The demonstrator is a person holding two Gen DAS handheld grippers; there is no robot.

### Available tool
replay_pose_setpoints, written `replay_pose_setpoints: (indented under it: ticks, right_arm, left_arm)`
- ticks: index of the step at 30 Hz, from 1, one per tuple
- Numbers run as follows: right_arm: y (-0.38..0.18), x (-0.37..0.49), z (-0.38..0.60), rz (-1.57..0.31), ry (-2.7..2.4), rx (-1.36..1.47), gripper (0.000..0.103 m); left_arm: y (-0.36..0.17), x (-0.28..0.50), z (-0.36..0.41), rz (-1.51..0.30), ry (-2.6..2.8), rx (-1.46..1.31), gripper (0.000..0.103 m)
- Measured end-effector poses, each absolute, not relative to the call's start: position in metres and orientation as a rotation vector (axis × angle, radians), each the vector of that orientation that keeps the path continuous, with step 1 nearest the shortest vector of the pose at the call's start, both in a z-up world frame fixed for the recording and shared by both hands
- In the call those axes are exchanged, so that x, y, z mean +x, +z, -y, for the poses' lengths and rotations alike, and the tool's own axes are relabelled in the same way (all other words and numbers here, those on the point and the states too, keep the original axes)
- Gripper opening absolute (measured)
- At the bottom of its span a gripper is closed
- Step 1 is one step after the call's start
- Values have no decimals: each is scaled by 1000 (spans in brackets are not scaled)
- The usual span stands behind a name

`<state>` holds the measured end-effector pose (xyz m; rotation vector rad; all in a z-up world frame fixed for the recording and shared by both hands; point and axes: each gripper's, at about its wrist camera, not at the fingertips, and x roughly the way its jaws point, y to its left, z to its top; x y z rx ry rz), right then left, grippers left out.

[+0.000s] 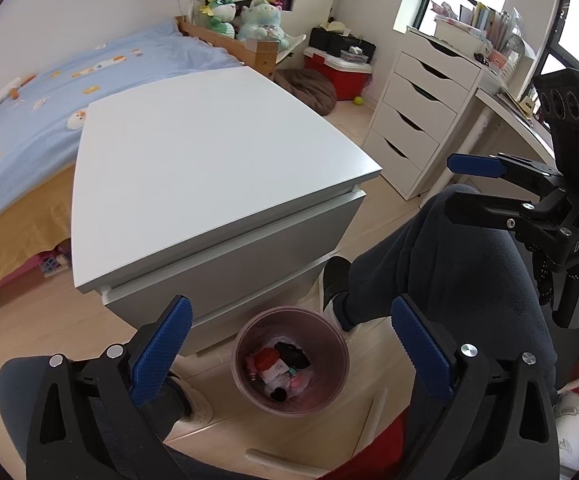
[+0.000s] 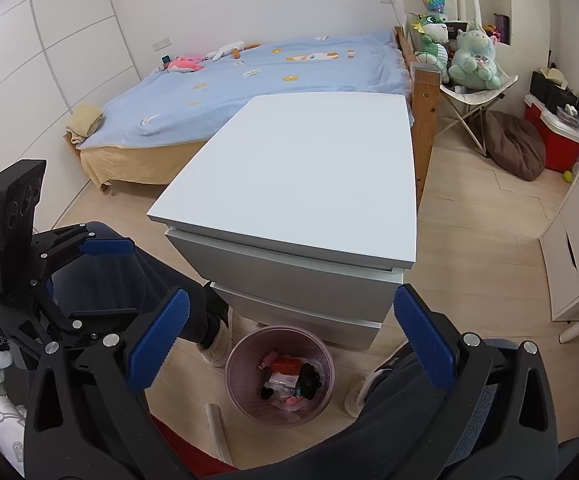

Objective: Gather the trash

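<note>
1. Both grippers hang wide apart in the jaws with nothing between them: our left gripper (image 1: 291,344) fills the lower edge of the left wrist view, and our right gripper (image 2: 289,336) does the same in the right wrist view.
2. Between the blue pads (image 1: 161,350) of the left gripper, at lower centre of the frame, we see the pink trash bin (image 1: 289,360) on the floor below, well apart from the fingertips.
3. In the right wrist view the same bin (image 2: 279,374) sits at lower centre, again framed by the spread fingers.
4. Trash (image 1: 279,366) already lies inside the bin: a red-and-white piece, something black, bits of pink.
5. Just above the bin in both frames stands the white drawer cabinet (image 1: 209,152), its top bare; the bin sits close against its lower drawer front.
6. Our dark-trousered legs (image 1: 441,264) and white shoes flank the bin on either side.
7. Behind the cabinet lies the blue bed (image 2: 269,76), at upper left of the left wrist frame.
8. The bin stands upright, its round mouth open toward the cameras; its long axis runs vertically.
</note>
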<state>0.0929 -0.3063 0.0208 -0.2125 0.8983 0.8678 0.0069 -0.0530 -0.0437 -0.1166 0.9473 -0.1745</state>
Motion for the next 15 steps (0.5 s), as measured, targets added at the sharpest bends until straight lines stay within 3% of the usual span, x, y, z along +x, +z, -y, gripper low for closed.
replay_pose_setpoints:
  ticks: [15]
  right_arm:
    - [44, 98, 280, -827, 873, -242, 100]
  left_arm:
    - [-19, 12, 24, -860, -69, -125, 96]
